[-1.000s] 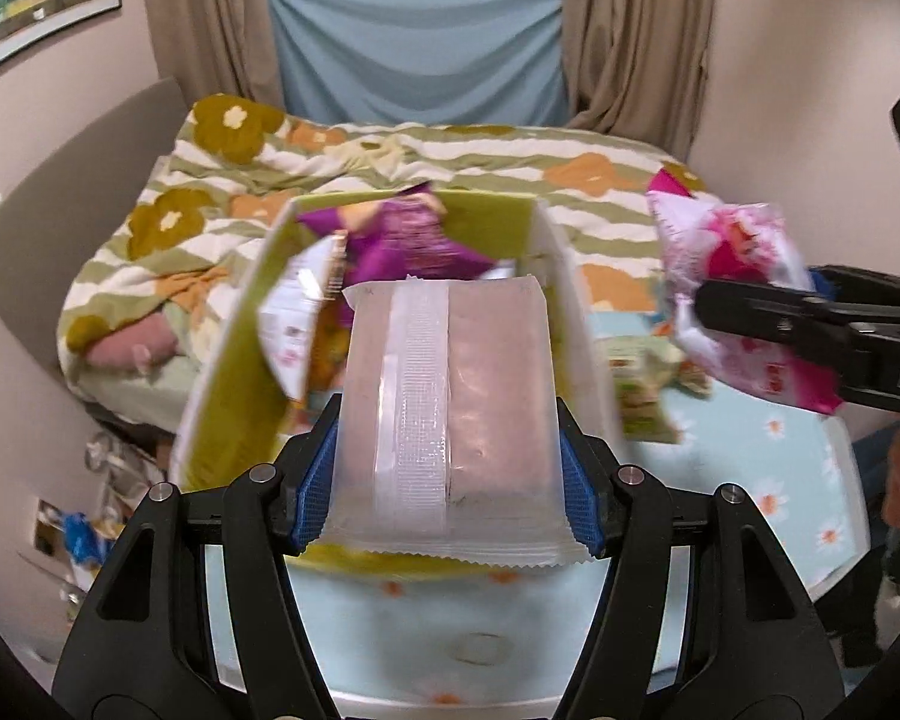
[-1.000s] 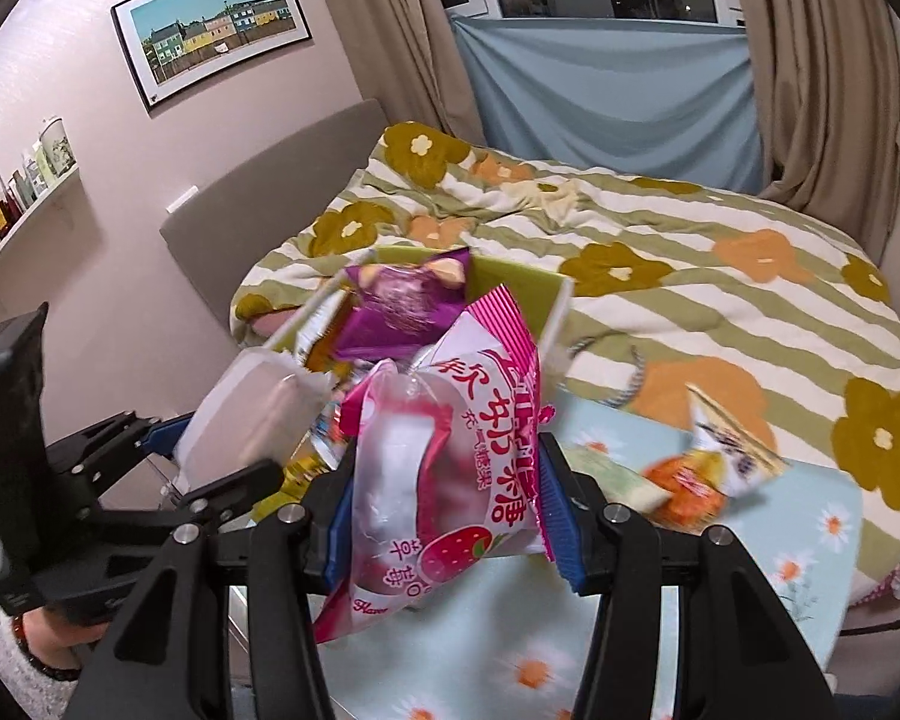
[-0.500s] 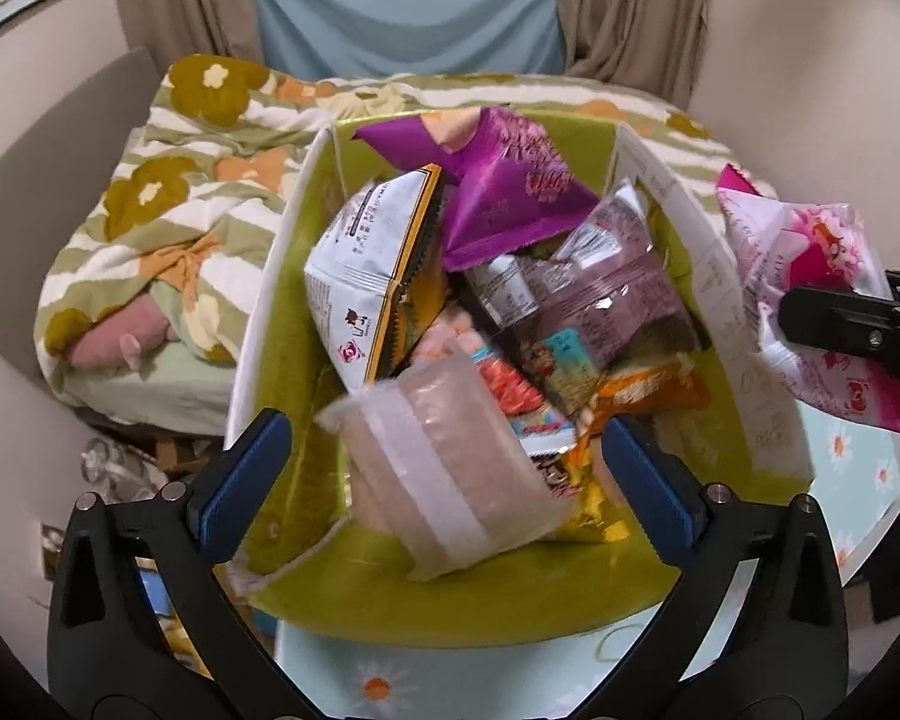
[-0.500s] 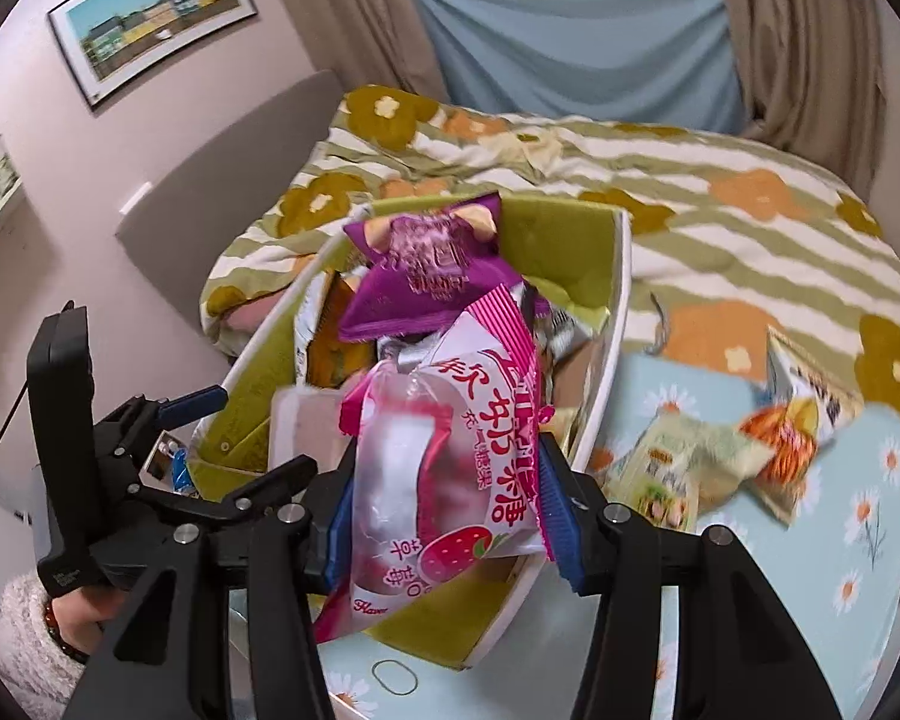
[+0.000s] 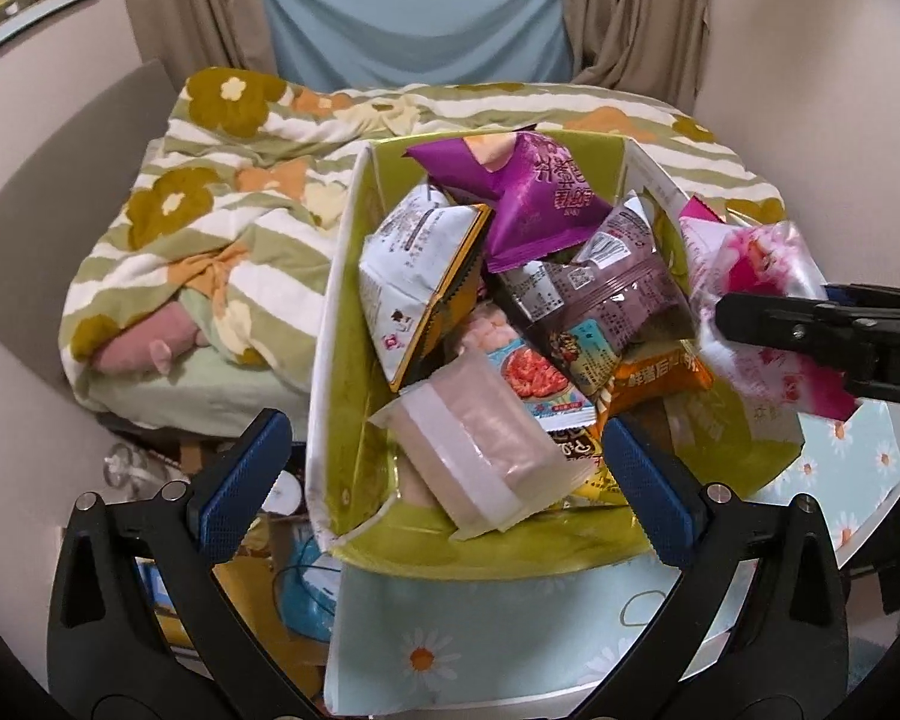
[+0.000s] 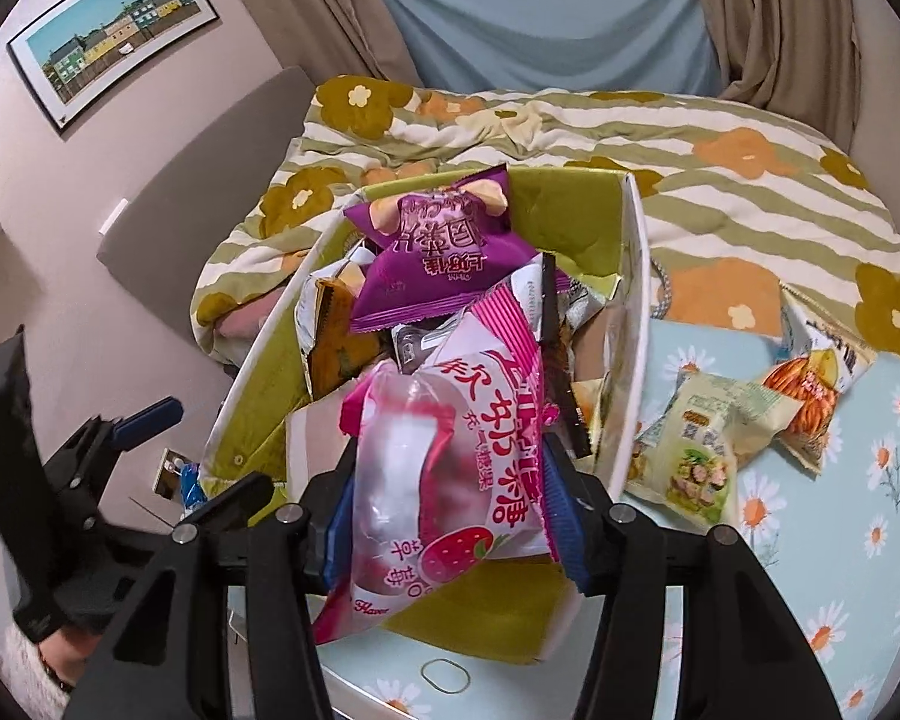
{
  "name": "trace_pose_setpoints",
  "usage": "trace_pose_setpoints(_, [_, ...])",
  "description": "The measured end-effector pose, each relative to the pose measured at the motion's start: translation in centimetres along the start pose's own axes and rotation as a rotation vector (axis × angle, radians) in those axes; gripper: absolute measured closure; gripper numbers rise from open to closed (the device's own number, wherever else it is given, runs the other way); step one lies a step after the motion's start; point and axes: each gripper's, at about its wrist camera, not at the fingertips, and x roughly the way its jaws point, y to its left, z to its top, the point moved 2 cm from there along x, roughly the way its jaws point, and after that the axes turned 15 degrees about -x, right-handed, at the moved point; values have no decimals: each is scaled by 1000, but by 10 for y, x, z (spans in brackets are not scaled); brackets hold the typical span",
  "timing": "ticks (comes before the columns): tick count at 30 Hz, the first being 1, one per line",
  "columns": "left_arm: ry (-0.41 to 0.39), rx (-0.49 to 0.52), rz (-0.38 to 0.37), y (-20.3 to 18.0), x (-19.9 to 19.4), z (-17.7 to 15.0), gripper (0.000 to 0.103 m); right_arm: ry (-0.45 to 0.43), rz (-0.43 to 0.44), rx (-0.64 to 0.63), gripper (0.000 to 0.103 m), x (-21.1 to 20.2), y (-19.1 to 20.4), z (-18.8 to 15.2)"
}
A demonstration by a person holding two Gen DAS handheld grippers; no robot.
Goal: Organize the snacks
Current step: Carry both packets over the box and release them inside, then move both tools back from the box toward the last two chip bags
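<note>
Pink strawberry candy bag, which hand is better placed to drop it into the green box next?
Right. The right gripper is shut on the pink strawberry candy bag above the green box; the left gripper is open and holds nothing.

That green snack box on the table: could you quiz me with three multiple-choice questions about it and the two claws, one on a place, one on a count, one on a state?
1. Where does the clear-wrapped pale pink cake packet lie?
A. on the bed
B. in the green-lined cardboard box
C. in a claw

2. How many snack packets lie on the daisy-print tablecloth right of the box?
A. two
B. none
C. five

3. How is the left claw?
A. open, empty
B. shut on a packet
C. out of view

B: it rests atop the pile inside.
A: a pale green and an orange one.
A: its blue pads stand wide apart; the right claw grips the pink strawberry candy bag.
</note>
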Motion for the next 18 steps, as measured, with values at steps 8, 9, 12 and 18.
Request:
trace_pose_setpoints(8, [28, -11, 14, 2, 8, -11, 0, -34, -24, 43, 0, 5, -2, -14])
trace_pose_setpoints(9, [31, -13, 14, 3, 9, -12, 0, -40, -25, 41, 0, 3, -2, -15])
trace_pose_setpoints(12, [32, -16, 6, 2, 7, -13, 0, -71, -40, 22, 0, -4, -1, -17])
trace_pose_setpoints(18, [3, 2, -26, -10, -7, -8, 0, -101, -39, 25, 0, -23, -2, -20])
